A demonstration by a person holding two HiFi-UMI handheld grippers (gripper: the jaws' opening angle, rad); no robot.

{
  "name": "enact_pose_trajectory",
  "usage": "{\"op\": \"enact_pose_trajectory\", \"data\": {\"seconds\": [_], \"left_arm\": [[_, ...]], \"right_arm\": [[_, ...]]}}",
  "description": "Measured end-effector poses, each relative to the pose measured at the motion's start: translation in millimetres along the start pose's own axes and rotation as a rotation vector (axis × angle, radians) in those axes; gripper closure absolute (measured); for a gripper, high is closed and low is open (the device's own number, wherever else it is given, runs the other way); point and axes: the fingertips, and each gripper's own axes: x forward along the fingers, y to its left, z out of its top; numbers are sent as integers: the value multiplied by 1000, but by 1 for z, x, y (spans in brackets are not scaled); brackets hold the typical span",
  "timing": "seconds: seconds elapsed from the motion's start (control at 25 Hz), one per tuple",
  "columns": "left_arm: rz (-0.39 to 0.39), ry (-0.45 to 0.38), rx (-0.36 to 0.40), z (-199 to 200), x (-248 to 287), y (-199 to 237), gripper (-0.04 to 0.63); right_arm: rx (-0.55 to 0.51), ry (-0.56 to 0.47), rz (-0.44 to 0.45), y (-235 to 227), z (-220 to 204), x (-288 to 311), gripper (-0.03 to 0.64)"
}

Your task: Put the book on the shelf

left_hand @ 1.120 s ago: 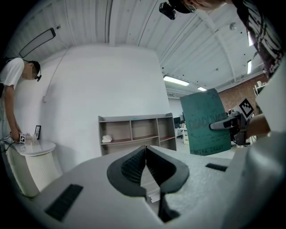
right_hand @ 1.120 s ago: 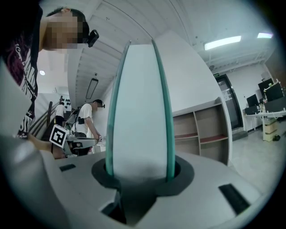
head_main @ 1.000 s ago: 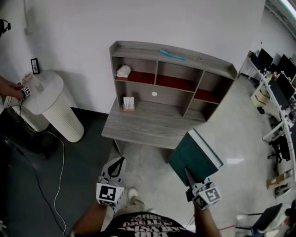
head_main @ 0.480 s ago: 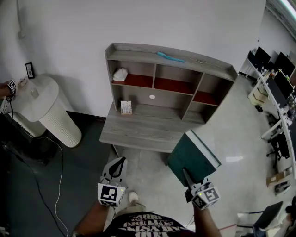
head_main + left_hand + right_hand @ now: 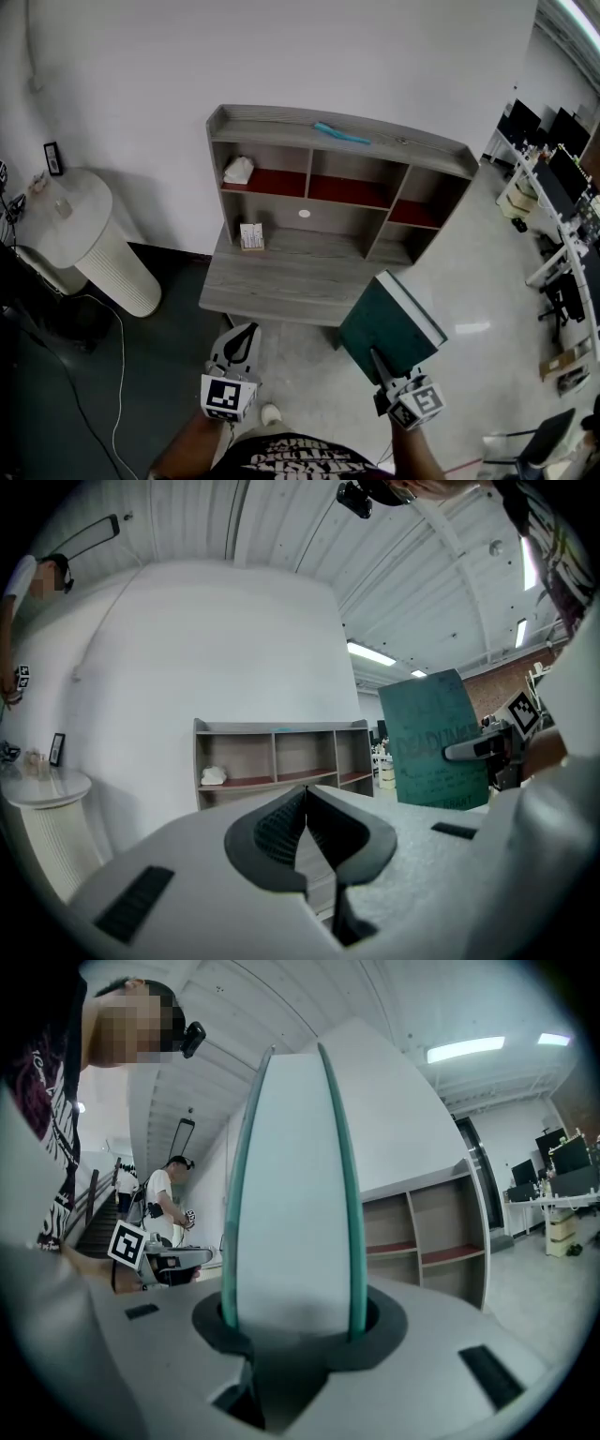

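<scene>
Green, white-edged book (image 5: 392, 323), closed and tilted upright, is clamped at its lower edge in the right tongs (image 5: 378, 361), well apart from the grey, red-lined shelf (image 5: 272, 120) ahead.

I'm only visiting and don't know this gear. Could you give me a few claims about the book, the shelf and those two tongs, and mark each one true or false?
1. The right tongs grip a green book. True.
2. The book already stands on the shelf unit. False: it is held in the air in front of the unit, above the floor.
3. The left tongs are closed with nothing between them. True.
4. The unit's upper left compartment is empty. False: a white crumpled thing lies in it.
5. A teal thing lies on top of the unit. True.
</scene>
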Motion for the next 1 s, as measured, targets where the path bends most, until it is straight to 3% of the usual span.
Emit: {"op": "enact_pose_trajectory", "data": {"seconds": [0.2, 0.44, 0.72, 0.88, 1.0], "left_arm": [[-6, 0, -12, 3, 11, 13, 588], [8, 18, -11, -8, 19, 45, 588], [-40, 12, -3, -10, 30, 55, 588], [-58, 11, -12, -13, 35, 65, 588], [-67, 3, -13, -12, 39, 69, 588]], "right_arm": [[29, -17, -12, 3, 4, 13, 453], [-14, 26, -37, -1, -1, 28, 453], [-27, 41, -67, 1, -3, 45, 453], [8, -7, -54, 11, 11, 59, 453], [-32, 11, -62, 11, 7, 61, 453]]}}
